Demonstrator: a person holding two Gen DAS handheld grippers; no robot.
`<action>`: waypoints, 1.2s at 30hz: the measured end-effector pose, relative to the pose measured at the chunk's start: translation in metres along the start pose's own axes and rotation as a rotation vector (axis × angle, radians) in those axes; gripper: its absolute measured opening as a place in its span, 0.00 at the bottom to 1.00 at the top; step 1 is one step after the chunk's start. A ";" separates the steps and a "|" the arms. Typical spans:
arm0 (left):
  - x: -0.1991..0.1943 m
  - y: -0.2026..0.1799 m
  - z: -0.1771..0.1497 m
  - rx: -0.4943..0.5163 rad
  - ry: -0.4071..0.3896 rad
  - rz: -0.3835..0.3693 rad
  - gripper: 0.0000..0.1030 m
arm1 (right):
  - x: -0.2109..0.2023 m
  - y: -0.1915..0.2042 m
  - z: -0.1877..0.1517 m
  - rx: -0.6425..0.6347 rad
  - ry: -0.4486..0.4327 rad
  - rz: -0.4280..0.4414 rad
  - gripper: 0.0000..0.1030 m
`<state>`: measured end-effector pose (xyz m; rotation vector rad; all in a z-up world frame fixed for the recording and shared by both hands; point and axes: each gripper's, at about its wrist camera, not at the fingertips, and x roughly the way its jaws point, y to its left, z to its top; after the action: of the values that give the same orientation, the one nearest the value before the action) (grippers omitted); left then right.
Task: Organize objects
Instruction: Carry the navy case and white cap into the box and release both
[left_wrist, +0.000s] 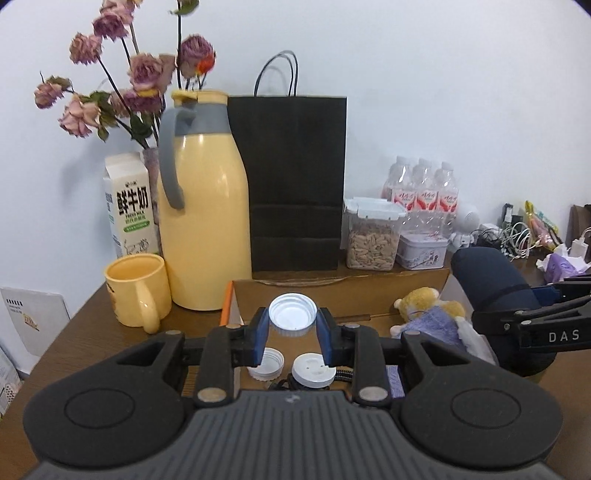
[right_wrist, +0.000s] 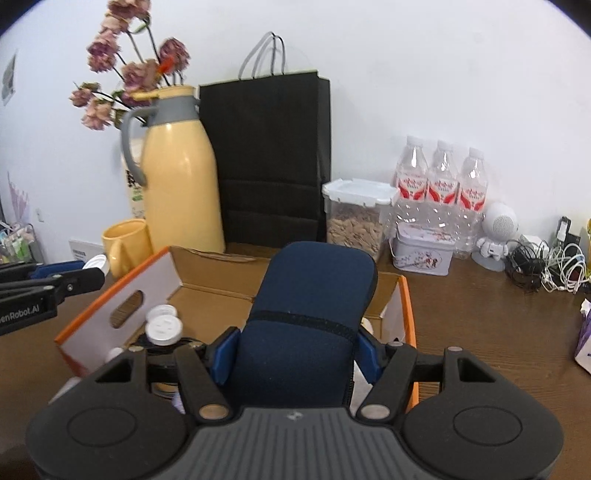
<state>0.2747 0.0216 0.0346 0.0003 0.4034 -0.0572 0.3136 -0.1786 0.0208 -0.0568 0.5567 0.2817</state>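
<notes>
Both grippers loaded above the open cardboard box (right_wrist: 221, 273).
Left gripper (left_wrist: 292, 325): fingers nearly closed, pinching white cap (left_wrist: 293, 314) rim-to-rim. Right gripper (right_wrist: 297, 347): fingers half spread, clamping navy pouch (right_wrist: 314, 295), long axis pointing away along them. Box lies directly below both.

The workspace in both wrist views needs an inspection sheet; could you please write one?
Surface: brown wooden table.
Job's things: open cardboard box holding white caps and a plush toy.
Clutter: yellow jug, mug, milk carton, black bag, seed jar, tin, bottles, dried flowers.
Grippers: left gripper jaws shut on a white cap; right gripper jaws grip a navy sleeve.
Cables: tangle at right.
Surroundings: white wall.
</notes>
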 end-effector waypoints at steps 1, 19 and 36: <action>0.005 -0.001 -0.001 -0.002 0.006 0.004 0.27 | 0.004 -0.002 -0.001 0.001 0.006 -0.004 0.62; 0.034 -0.006 -0.010 0.017 0.034 0.067 0.97 | 0.038 -0.021 -0.014 0.021 0.072 -0.008 0.77; 0.002 -0.013 -0.009 0.021 0.044 0.083 1.00 | -0.010 -0.006 -0.020 -0.037 -0.007 -0.028 1.00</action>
<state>0.2726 0.0089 0.0253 0.0392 0.4460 0.0209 0.2969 -0.1890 0.0092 -0.0994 0.5436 0.2651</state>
